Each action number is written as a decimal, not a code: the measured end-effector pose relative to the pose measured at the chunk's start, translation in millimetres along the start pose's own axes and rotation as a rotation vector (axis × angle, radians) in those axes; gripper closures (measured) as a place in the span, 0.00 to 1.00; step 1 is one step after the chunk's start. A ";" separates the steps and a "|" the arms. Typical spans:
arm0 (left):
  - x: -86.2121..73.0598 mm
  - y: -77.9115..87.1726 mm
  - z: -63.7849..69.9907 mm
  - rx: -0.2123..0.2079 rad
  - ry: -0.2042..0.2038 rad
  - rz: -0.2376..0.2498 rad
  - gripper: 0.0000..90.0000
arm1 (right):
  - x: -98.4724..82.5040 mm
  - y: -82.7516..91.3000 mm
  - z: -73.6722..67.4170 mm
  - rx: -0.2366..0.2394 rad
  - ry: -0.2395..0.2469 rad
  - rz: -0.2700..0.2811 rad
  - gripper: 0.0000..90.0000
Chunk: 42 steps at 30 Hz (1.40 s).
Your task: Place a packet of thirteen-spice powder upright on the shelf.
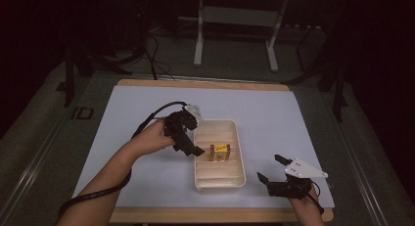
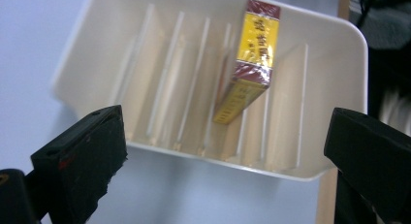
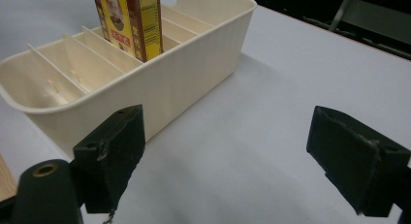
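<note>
A cream slotted bin [image 1: 219,183] [image 2: 339,78] [image 3: 194,83] sits in the middle of the white mat. A small yellow and maroon box [image 1: 220,153] [image 2: 253,54] [image 3: 128,20] stands on edge in one of its middle slots, leaning a little. My left gripper [image 1: 188,145] [image 2: 225,151] hovers at the bin's left wall, open, with nothing between its jaws. My right gripper [image 1: 270,168] [image 3: 225,151] rests near the mat's front right corner, open and empty, pointing toward the bin.
The white mat [image 1: 147,172] covers a wooden tabletop [image 1: 195,215] whose edge shows in front. Cables [image 1: 88,196] trail from the left gripper past the forearm. A metal frame [image 1: 235,20] stands on the dark floor beyond the table.
</note>
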<state>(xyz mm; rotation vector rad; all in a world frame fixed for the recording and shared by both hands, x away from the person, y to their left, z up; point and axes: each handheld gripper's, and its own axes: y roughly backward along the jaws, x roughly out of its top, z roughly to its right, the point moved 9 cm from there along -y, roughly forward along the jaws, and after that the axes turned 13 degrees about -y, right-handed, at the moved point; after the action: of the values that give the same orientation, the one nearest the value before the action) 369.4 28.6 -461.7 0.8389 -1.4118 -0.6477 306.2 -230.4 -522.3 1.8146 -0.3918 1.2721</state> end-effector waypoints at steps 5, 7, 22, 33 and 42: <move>-12.9 11.4 1.5 0.051 0.015 0.011 0.02 | 0.1 0.1 0.6 -0.005 0.001 0.002 0.15; -19.1 15.3 2.5 0.067 0.023 0.008 0.02 | 0.1 0.1 0.6 -0.005 -0.001 0.001 0.15; -62.0 29.1 7.4 0.153 0.120 0.023 0.02 | 1.1 0.9 1.7 -0.012 -0.007 0.009 0.15; -79.4 36.6 19.2 0.204 0.174 0.121 0.02 | 1.8 1.8 1.4 -0.015 -0.006 0.014 0.15; -98.7 27.1 31.1 0.261 0.216 0.120 0.02 | 1.8 1.8 1.6 -0.017 -0.006 0.014 0.15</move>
<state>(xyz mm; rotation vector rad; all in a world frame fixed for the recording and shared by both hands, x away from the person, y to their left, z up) 328.5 120.7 -497.5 0.9885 -1.3534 -0.2742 306.8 -232.3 -520.1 1.8049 -0.4182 1.2697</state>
